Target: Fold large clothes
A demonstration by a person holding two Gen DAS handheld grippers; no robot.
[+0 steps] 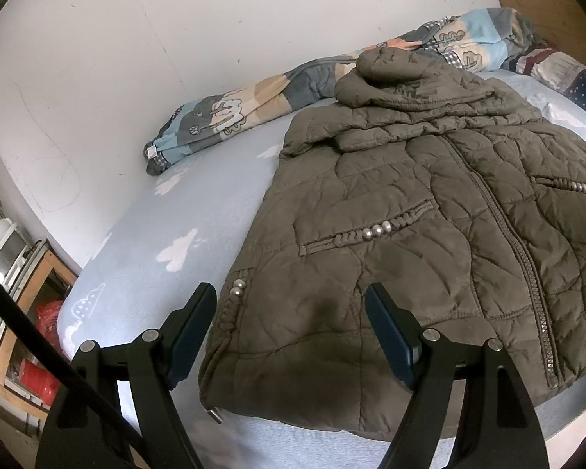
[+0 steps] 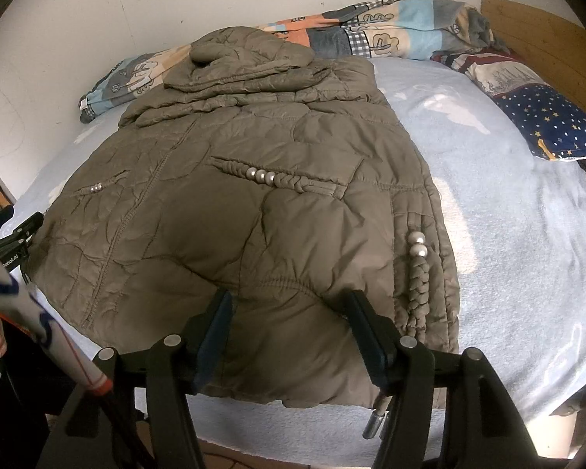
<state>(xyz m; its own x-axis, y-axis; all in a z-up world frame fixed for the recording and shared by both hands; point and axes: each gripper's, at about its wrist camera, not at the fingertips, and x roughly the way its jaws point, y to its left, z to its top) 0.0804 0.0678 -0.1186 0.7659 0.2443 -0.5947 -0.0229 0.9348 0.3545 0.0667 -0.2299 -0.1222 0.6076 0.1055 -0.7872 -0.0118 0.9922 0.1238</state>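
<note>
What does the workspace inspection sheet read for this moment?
Surface: bed with light blue cloud-print sheet.
Job's things: brown quilted jacket lying flat, front up, hood at the far end.
Clutter: rolled patterned quilt along the wall; starry pillow.
Tongs: left tongs open over the jacket's near hem; right tongs open over the hem, nothing gripped.
Cables: nothing seen.
Surroundings: white wall, wooden headboard, shelf with red items.

An olive-brown quilted jacket (image 2: 254, 211) lies spread flat, front up and zipped, on the light-blue bed (image 2: 508, 215). Its hood (image 2: 246, 58) is bunched at the far end, its hem at the near edge. Braided cords with silver beads (image 2: 259, 175) trim its pockets.
</note>
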